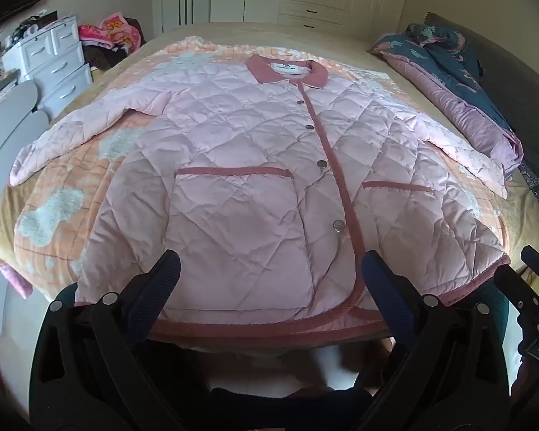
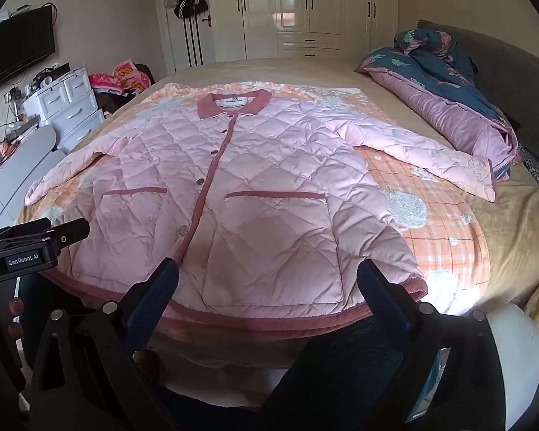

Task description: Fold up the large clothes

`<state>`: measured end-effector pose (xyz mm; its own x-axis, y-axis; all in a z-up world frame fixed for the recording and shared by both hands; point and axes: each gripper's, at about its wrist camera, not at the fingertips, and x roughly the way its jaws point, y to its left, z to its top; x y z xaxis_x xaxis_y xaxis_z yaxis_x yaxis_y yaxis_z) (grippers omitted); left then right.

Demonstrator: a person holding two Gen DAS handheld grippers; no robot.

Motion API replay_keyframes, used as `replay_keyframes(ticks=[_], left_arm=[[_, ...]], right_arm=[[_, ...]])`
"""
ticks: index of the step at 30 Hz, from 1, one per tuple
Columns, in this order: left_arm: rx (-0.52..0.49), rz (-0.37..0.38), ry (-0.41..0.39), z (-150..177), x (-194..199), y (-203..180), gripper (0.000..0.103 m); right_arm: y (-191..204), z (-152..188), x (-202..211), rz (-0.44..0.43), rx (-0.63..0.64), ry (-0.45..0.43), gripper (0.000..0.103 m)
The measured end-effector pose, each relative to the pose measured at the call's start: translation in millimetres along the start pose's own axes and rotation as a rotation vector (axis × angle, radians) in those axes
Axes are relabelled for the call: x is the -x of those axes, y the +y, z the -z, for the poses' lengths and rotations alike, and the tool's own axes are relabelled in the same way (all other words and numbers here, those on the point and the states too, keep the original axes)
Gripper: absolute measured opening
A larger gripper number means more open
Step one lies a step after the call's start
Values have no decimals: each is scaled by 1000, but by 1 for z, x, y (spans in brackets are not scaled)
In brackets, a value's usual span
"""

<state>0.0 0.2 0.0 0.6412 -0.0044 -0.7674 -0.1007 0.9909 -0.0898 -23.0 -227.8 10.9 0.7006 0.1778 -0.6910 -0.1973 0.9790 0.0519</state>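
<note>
A pink quilted jacket (image 1: 240,165) (image 2: 240,194) with a darker pink collar, trim and snap buttons lies flat, front up, on the bed, both sleeves spread out to the sides. My left gripper (image 1: 269,280) hovers open above the hem, left of the button strip, nothing between its fingers. My right gripper (image 2: 269,280) is open too, above the hem by the right pocket, and holds nothing. The left gripper's body (image 2: 25,248) shows at the left edge of the right wrist view. The right gripper (image 1: 535,287) shows at the right edge of the left wrist view.
An orange checked blanket (image 2: 445,222) lies under the jacket on the tan bed (image 2: 517,222). A bunched blue and purple quilt (image 2: 445,100) lies along the grey headboard at right. White drawers (image 2: 72,107) and a clothes pile stand left of the bed; wardrobes line the far wall.
</note>
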Motion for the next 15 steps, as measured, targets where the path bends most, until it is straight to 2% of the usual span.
replay_keyframes(ticks=[15], left_arm=[[0,1,0,0,0,-1,94]], right_arm=[[15,1,4,0,20,-14,99]])
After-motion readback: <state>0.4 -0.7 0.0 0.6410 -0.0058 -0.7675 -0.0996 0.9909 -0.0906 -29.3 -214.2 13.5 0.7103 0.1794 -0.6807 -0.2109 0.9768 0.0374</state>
